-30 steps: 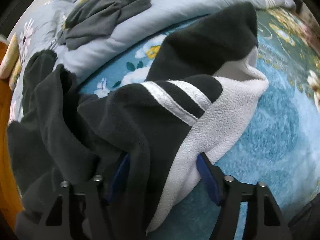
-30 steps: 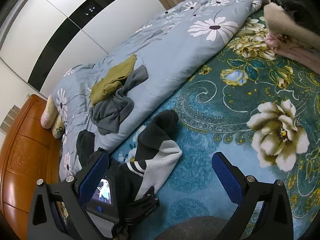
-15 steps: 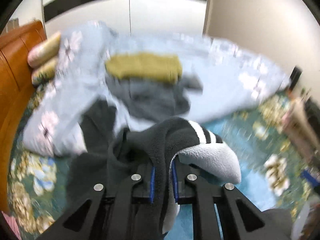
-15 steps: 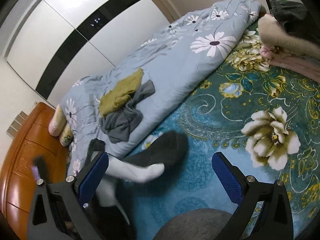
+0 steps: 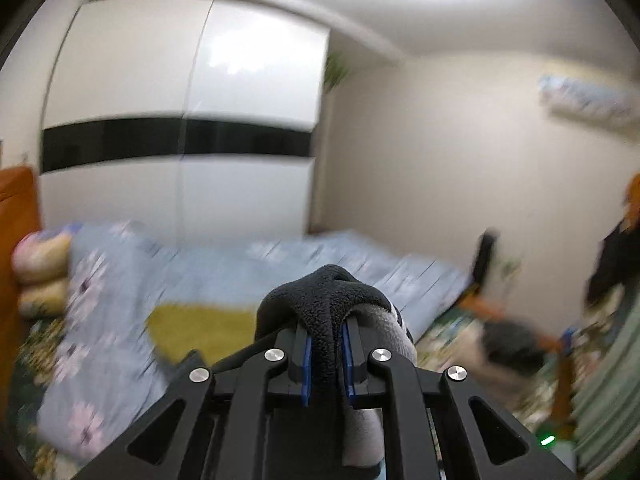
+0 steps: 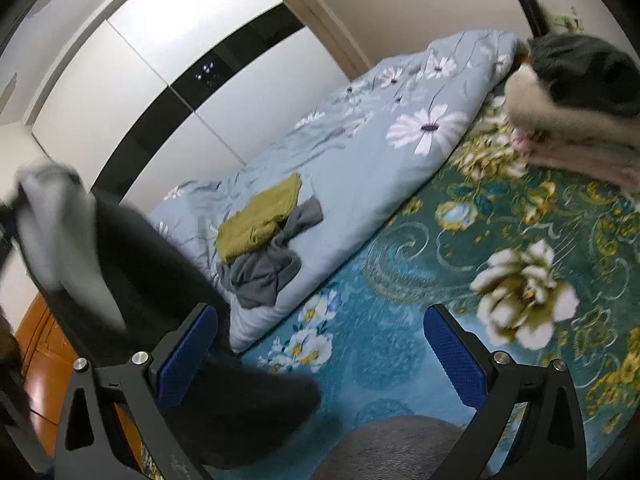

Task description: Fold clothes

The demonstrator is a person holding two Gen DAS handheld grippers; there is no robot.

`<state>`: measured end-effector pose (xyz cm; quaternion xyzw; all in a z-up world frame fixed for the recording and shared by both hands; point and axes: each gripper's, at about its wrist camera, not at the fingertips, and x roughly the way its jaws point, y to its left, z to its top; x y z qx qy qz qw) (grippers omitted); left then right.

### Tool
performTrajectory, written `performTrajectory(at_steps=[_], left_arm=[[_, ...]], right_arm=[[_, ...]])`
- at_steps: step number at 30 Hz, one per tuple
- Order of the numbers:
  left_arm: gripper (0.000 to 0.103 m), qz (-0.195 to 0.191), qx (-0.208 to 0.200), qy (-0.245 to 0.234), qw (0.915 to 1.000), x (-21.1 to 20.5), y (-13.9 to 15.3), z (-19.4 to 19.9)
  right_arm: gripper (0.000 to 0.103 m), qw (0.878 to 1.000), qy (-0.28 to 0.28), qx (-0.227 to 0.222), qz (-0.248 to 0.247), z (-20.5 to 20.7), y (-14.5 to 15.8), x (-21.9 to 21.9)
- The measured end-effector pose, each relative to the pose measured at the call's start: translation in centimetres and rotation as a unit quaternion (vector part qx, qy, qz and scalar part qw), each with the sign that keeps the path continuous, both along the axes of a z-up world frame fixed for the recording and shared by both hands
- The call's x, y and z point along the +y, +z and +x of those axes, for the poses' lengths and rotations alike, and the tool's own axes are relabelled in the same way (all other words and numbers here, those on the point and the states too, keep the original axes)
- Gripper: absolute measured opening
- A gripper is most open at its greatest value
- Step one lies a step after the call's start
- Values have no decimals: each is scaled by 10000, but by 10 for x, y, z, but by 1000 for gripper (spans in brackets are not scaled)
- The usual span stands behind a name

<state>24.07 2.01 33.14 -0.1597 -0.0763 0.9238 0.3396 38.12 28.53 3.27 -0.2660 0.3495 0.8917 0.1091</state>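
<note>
Left wrist view: left gripper, open over the fleece garment 1 s ago, is now clamped on a thick fold & has hoisted it off the bed, cam tipped up at the wardrobe. Garment hangs at the bed's left edge, so shake-out likely next, fold not begun. Right gripper gapes, holding nothing. Fleece is nubby, black w/ grey-white panel. Olive top & grey top lie crumpled on the quilt.
</note>
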Motion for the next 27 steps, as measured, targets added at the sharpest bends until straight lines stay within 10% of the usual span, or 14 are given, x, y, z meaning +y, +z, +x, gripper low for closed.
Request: performTrajectory(at_steps=[4,10,13,20,24,27], left_arm=[[13,564,256,-171,9979,-29,40,3],[13,479,-1151,1169,9853,-136,-78,-44],[13,276,-2219,2110,9516,-187,-180,-60],[13,398,-4426,3290,8332,-265,-388,-33],[13,914,-4588,3411,8153,-290,-406,-16],[13,1335,-4375,3410,8212,-300,-389,-19]], right_arm=[[103,9990,-393,227,36,25,20,18],[103,9962,-738,456,92,50,30,28],[103,9975,-594,372,87,44,24,22],[103,9996,188,-209,90,-2,-6,-13],[103,9978,435,-491,12,-33,-22,-29],[103,9936,885,-661,-228,-68,-36,-44]])
